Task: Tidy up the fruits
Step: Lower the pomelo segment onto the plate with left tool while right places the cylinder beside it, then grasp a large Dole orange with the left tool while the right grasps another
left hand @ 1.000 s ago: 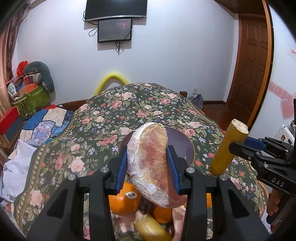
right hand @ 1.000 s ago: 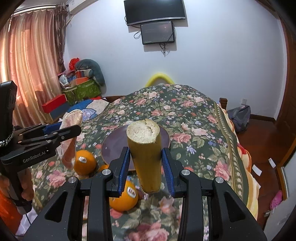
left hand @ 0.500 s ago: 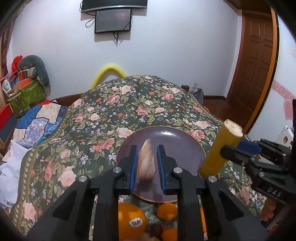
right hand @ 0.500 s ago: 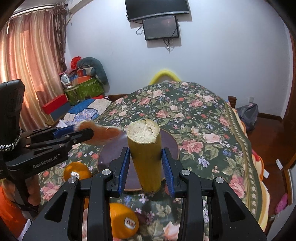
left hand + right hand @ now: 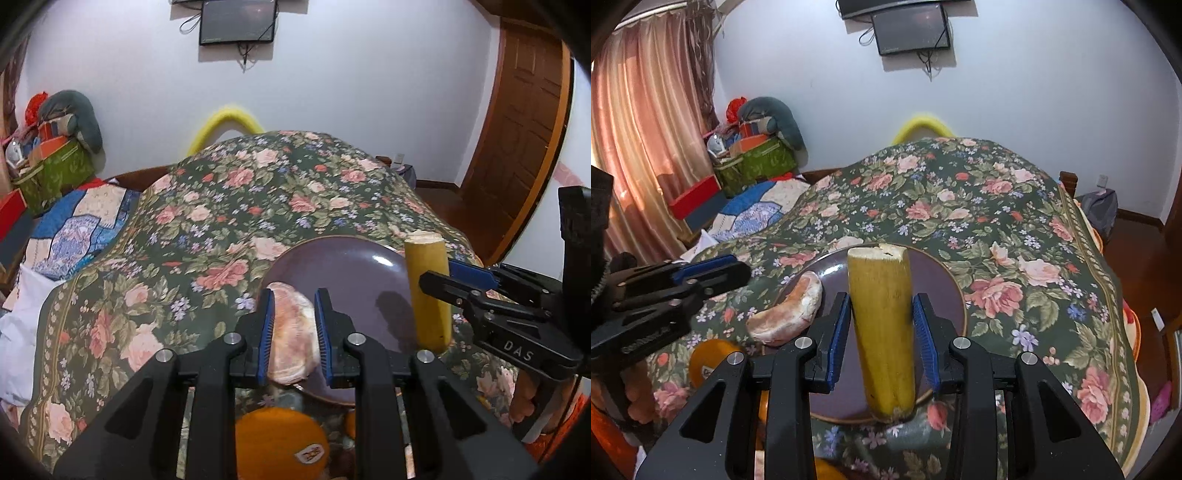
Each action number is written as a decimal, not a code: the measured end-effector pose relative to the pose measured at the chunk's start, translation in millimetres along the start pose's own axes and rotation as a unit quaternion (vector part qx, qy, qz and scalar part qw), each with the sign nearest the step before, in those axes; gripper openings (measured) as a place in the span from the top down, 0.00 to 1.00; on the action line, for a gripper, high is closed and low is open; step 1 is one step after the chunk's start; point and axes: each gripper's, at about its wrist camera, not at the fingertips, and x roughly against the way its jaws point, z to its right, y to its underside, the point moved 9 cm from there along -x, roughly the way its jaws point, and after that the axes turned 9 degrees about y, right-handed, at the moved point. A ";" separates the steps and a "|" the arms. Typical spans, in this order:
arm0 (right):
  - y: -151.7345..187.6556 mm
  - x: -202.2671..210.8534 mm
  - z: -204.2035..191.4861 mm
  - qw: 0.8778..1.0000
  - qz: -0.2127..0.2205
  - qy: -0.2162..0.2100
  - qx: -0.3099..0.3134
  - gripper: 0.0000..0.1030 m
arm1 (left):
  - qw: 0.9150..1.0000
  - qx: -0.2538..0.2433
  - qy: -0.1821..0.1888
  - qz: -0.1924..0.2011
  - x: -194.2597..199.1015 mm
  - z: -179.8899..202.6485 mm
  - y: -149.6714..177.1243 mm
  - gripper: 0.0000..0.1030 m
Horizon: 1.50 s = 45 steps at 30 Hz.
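A dark purple plate (image 5: 351, 266) (image 5: 934, 280) lies on the flowered bedspread. A pink pomelo wedge (image 5: 786, 317) (image 5: 291, 325) rests across the plate's left rim. My left gripper (image 5: 294, 295) (image 5: 738, 269) hangs just above the wedge. Its jaws are opening and the pads do not press the wedge. My right gripper (image 5: 881, 299) (image 5: 432, 277) is shut on a yellow banana piece (image 5: 881, 325) (image 5: 428, 288). It holds the piece upright, cut end up, over the plate's near right part.
A stickered orange (image 5: 277, 443) (image 5: 709, 358) and smaller oranges lie on the bedspread (image 5: 997, 229) in front of the plate. Boxes and bags (image 5: 750, 158) pile up at the far left wall. A door (image 5: 517, 129) stands at the right.
Both grippers moved forward and down over the plate. The pomelo wedge, earlier upright in my left gripper, now lies on the plate's rim. The banana piece stays gripped.
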 end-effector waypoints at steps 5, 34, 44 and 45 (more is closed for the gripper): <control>3.6 -11.4 -0.4 1.000 -0.021 0.002 0.008 0.70 | 1.000 0.025 -0.005 -0.015 -3.5 -18.6 7.5 0.71; 13.8 73.3 -8.3 0.999 0.019 0.037 0.006 0.49 | 1.000 0.002 0.003 0.013 72.1 20.8 23.5 0.35; 35.9 89.9 -12.5 0.999 0.008 0.042 -0.002 0.45 | 1.000 0.008 -0.004 -0.009 80.5 23.0 55.5 0.22; 39.0 90.1 -13.1 0.999 0.006 0.042 -0.003 0.44 | 1.000 0.008 -0.006 -0.012 80.1 22.0 58.7 0.22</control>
